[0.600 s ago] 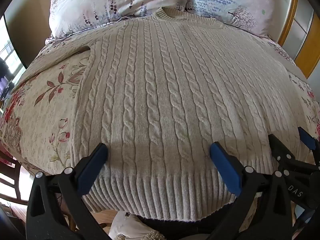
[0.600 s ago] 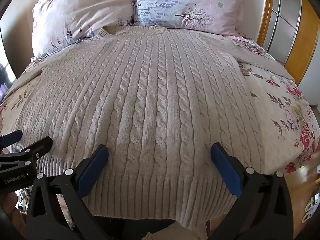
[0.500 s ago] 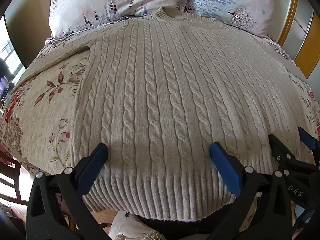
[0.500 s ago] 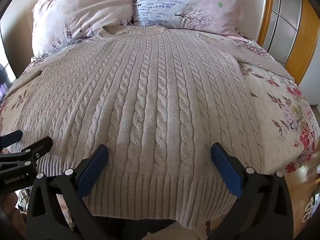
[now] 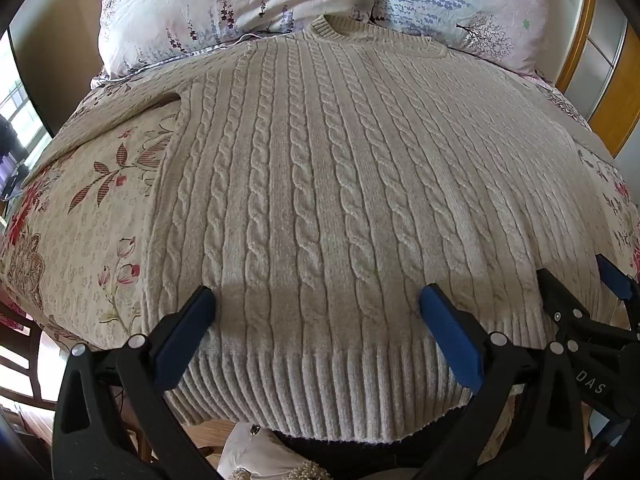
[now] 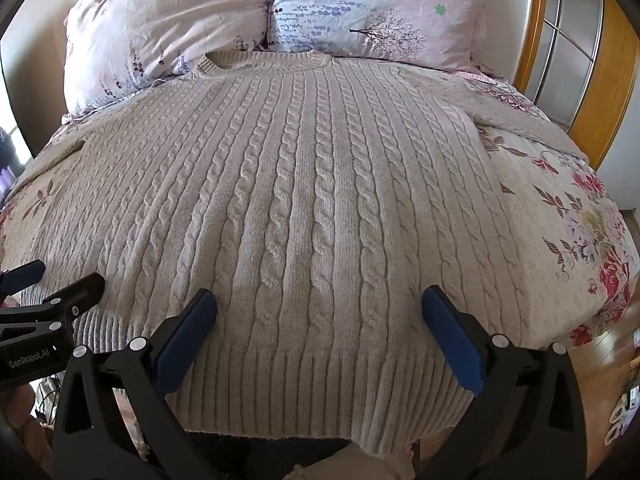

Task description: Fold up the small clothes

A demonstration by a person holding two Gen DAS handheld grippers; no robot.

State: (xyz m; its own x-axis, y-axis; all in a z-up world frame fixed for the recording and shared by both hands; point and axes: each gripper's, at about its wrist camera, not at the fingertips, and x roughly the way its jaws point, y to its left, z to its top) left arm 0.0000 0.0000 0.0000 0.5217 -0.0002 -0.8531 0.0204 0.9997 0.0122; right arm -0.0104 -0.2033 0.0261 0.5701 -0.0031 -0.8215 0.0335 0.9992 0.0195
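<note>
A cream cable-knit sweater (image 5: pixel 320 184) (image 6: pixel 312 184) lies flat and face up on the bed, collar toward the pillows, ribbed hem hanging over the near edge. My left gripper (image 5: pixel 316 300) hovers open over the hem's left half, blue pads wide apart, nothing between them. My right gripper (image 6: pixel 320 300) hovers open over the hem's right half, also holding nothing. In the left wrist view the right gripper (image 5: pixel 580 292) shows at the right edge; in the right wrist view the left gripper (image 6: pixel 52 280) shows at the left edge. Both sleeves stretch out sideways.
A floral bedspread (image 5: pixel 80 232) (image 6: pixel 560 216) covers the bed. Two pink-and-lilac pillows (image 5: pixel 240 4) (image 6: pixel 380 8) lie at the head. A wooden-framed wardrobe (image 6: pixel 580 48) stands at the right. Wooden floor (image 6: pixel 600 360) shows past the bed's right corner.
</note>
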